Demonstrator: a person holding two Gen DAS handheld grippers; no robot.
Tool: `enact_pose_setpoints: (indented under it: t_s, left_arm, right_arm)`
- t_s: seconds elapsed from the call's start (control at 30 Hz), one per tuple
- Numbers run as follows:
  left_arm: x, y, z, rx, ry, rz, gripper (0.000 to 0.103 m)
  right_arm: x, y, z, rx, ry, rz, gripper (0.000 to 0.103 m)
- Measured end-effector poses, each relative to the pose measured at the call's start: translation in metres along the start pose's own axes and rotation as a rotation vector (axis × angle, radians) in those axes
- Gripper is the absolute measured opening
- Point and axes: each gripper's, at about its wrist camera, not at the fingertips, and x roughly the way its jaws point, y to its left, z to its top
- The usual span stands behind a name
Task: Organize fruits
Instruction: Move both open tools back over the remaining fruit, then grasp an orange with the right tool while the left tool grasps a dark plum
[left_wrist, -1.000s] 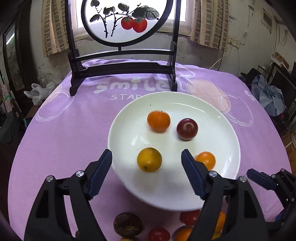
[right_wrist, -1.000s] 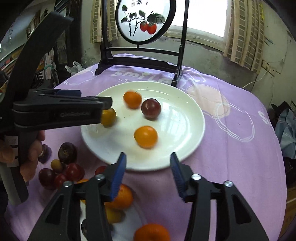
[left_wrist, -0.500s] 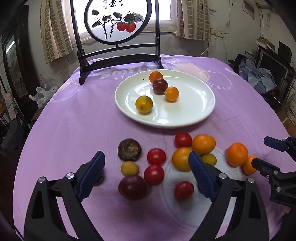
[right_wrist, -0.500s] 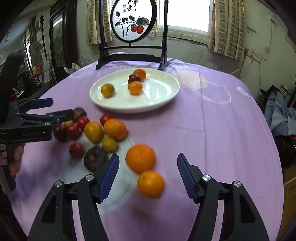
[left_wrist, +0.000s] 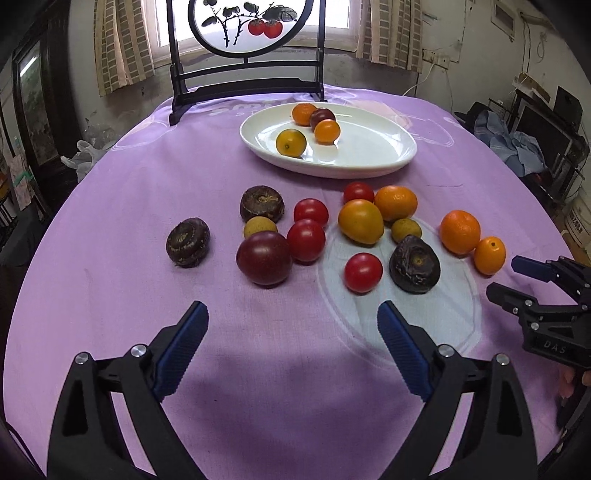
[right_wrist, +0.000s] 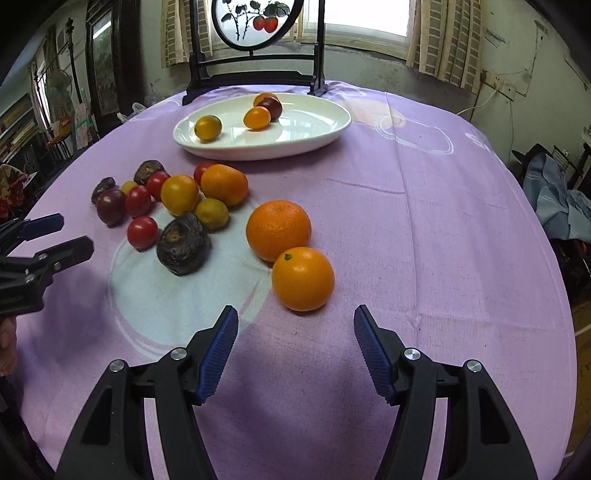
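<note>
A white plate (left_wrist: 369, 162) at the far side of the purple cloth holds several small fruits, orange, yellow and one dark. Several loose fruits lie nearer on the cloth. They include a dark purple plum (left_wrist: 264, 258), red tomatoes (left_wrist: 362, 272), brown wrinkled fruits (left_wrist: 414, 265) and oranges (left_wrist: 460, 232). My left gripper (left_wrist: 291, 310) hangs open and empty just short of the plum. My right gripper (right_wrist: 295, 312) is open and empty just short of a small orange (right_wrist: 303, 278), with a bigger orange (right_wrist: 279, 229) behind it. The plate (right_wrist: 325, 138) lies far beyond.
A round painted screen on a black stand (left_wrist: 245, 70) stands behind the plate. The round table's edge curves close on both sides. A heap of clothes (left_wrist: 513, 144) lies off to the right, and a plastic bag (left_wrist: 79, 158) off to the left.
Both grippers have drawn back from over the plate to the near side of the table. Their jaws stand wider than a second ago. The loose fruits have come into full view.
</note>
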Motion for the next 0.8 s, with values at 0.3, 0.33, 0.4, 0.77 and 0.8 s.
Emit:
enact_pose_setpoints:
  t_s: [0.3,0.33,0.4,0.77,0.8]
  left_arm:
    - [0.011,0.018,0.003,-0.037,0.032,0.016,0.091]
    - [0.013,0.021,0.004,-0.044,0.036,0.022,0.091]
    - [0.018,0.026,0.007,-0.056,0.043,0.032,0.091]
    - [0.046,0.023,0.022,-0.051,0.096,0.063,0.072]
    - [0.049,0.021,0.024,-0.047,0.099,0.061,0.068]
  right_arm:
    - [0.022,0.000,0.014,0.004,0.008,-0.012,0.038]
    - [0.022,0.000,0.015,0.006,0.005,-0.011,0.038]
    - [0.019,-0.002,0.013,0.015,-0.010,0.006,0.038]
    - [0.003,-0.008,0.010,0.053,-0.079,0.156,0.038]
    - [0.002,-0.009,0.010,0.053,-0.081,0.160,0.038]
